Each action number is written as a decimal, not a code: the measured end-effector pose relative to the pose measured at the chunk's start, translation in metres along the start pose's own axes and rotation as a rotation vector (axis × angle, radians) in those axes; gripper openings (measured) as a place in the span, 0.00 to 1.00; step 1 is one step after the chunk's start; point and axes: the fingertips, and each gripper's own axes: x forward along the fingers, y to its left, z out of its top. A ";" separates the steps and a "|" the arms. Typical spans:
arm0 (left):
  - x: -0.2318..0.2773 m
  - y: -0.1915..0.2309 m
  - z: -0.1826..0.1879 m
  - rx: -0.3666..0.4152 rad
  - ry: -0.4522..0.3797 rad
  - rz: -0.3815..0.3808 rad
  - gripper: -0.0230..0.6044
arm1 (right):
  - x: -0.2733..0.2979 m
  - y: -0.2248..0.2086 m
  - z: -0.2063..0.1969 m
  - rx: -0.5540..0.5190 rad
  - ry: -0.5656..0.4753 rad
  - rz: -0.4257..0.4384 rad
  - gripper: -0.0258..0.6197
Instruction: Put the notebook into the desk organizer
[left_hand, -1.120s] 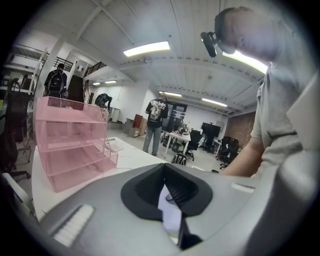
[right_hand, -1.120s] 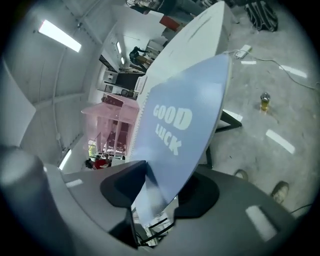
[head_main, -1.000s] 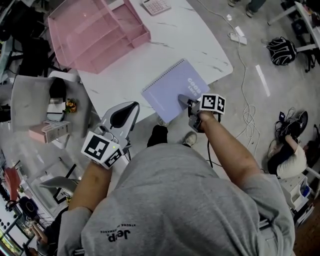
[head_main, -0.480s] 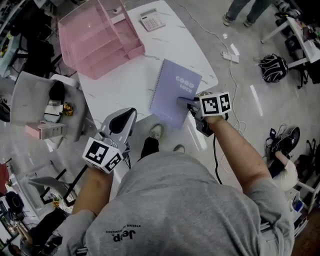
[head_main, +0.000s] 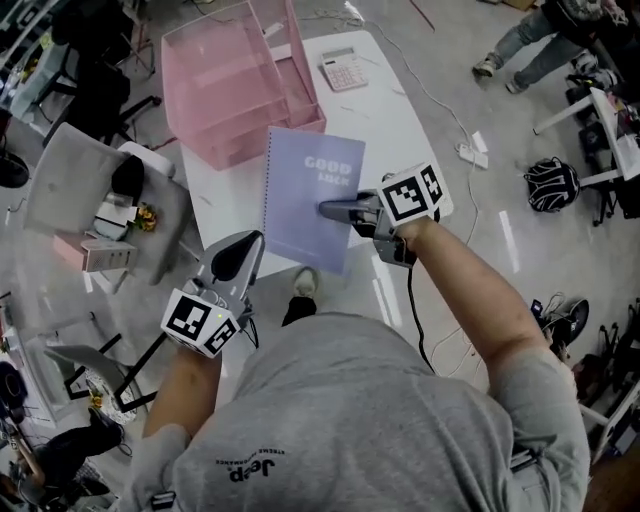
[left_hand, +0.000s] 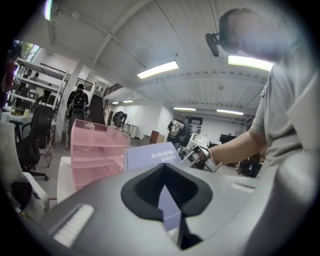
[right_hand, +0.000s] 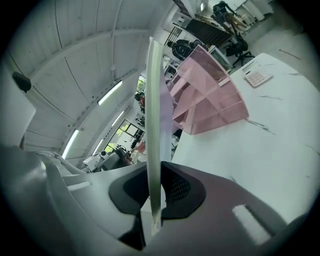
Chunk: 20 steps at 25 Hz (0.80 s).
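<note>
Head view had the lilac spiral-bound notebook (head_main: 310, 195) up off the white marbled desk (head_main: 405, 125), held by its right-hand edge in the right gripper (head_main: 333, 210). A second earlier it had been lying flat near the desk's near corner with that gripper's fingers just over its lower corner. Since then the fingers had been closing, and they now pinched the cover and pages between them. The right gripper view bore this out: the notebook stood edge-on and upright between the fingers, and both pads pressed on it. The book had also swung round, so that its wire spine ran along the left side and its printed front faced up toward the head camera.

It hung in the air between the person and the pink translucent plastic desk organizer (head_main: 235, 85), which stood at the far end of the desk beside a small pale calculator (head_main: 345, 70). From above, the notebook's top edge overlapped the organizer's front, but no view showed them touching.

The left gripper (head_main: 247, 250) waited lower down at the desk's near edge, its fingers drawn together with nothing in them.

To my eye the pick-up was done and the carry had begun. What remained was lining the book up with one of the open tiers and sliding it in.
</note>
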 end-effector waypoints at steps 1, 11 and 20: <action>-0.002 0.008 0.002 0.000 -0.003 0.008 0.13 | 0.013 0.000 0.005 0.002 0.021 0.018 0.09; -0.035 0.077 -0.013 -0.073 0.009 0.075 0.13 | 0.102 -0.003 0.054 0.070 0.128 0.187 0.09; -0.045 0.121 -0.016 -0.114 0.010 0.096 0.13 | 0.138 -0.023 0.082 0.168 0.164 0.230 0.09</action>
